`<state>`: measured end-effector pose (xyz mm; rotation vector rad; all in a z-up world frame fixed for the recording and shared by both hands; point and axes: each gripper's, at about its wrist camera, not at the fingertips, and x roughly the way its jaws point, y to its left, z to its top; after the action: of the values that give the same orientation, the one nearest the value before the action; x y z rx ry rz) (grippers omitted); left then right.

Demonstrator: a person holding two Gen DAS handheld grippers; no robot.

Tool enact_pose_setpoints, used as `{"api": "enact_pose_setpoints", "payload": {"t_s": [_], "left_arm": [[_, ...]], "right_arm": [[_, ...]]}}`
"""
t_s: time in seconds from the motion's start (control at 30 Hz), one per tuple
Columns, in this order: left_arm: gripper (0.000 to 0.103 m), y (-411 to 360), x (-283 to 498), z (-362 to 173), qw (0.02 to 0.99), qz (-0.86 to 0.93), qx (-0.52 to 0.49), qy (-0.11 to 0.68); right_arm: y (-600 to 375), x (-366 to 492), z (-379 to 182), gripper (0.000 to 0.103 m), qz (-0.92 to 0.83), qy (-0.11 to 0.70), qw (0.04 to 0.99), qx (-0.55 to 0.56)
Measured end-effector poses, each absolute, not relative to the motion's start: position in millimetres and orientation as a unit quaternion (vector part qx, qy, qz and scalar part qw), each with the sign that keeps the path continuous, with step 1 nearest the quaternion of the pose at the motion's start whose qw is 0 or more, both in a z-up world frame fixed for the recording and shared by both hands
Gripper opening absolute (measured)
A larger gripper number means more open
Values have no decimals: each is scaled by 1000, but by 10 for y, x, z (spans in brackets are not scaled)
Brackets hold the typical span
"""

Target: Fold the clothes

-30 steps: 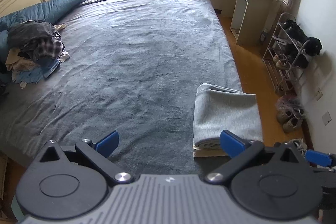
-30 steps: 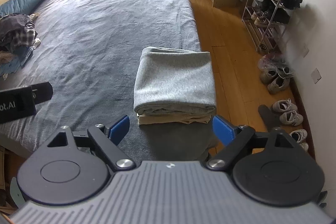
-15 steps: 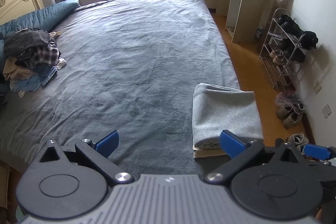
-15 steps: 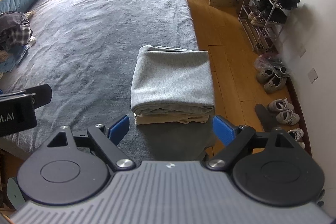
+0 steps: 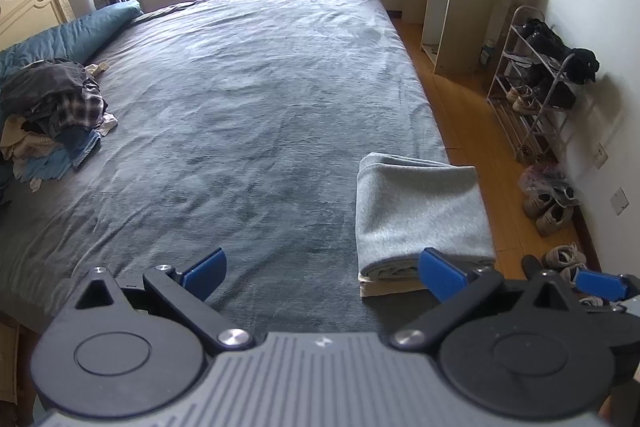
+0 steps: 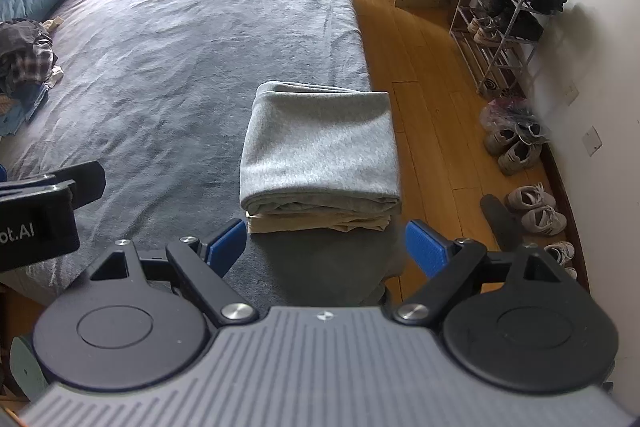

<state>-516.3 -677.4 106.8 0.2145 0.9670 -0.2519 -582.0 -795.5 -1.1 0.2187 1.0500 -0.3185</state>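
A folded grey garment (image 5: 420, 211) (image 6: 320, 151) lies on a folded beige one (image 6: 316, 223) at the near right corner of the bed (image 5: 240, 99). A heap of unfolded clothes (image 5: 52, 111) (image 6: 24, 63) sits at the bed's left side. My left gripper (image 5: 322, 273) hovers open over bare bedspread, its right finger just in front of the folded stack. My right gripper (image 6: 326, 245) stands open just short of the stack, with nothing between its blue pads (image 6: 424, 247). The left gripper's body (image 6: 44, 211) shows at the left edge of the right wrist view.
A blue pillow (image 5: 68, 39) and headboard (image 5: 28, 7) are at the far left. Right of the bed runs wooden floor (image 6: 416, 67) with a desk (image 5: 452, 7), a shoe rack (image 5: 536, 83) and several loose shoes (image 6: 528, 203) along the wall.
The left wrist view has rolled slightly, bringing more of the window and desk into frame. Both grippers stay open and the folded stack has not moved.
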Motion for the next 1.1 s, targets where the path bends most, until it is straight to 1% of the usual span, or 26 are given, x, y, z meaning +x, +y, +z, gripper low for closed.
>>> {"api": "enact_pose_setpoints", "payload": {"t_s": [1.1], "left_arm": [[103, -6746, -5158, 1029, 867, -117, 108, 472]], "right_arm": [[-7937, -5821, -65, 87, -154, 503, 845, 100]]}}
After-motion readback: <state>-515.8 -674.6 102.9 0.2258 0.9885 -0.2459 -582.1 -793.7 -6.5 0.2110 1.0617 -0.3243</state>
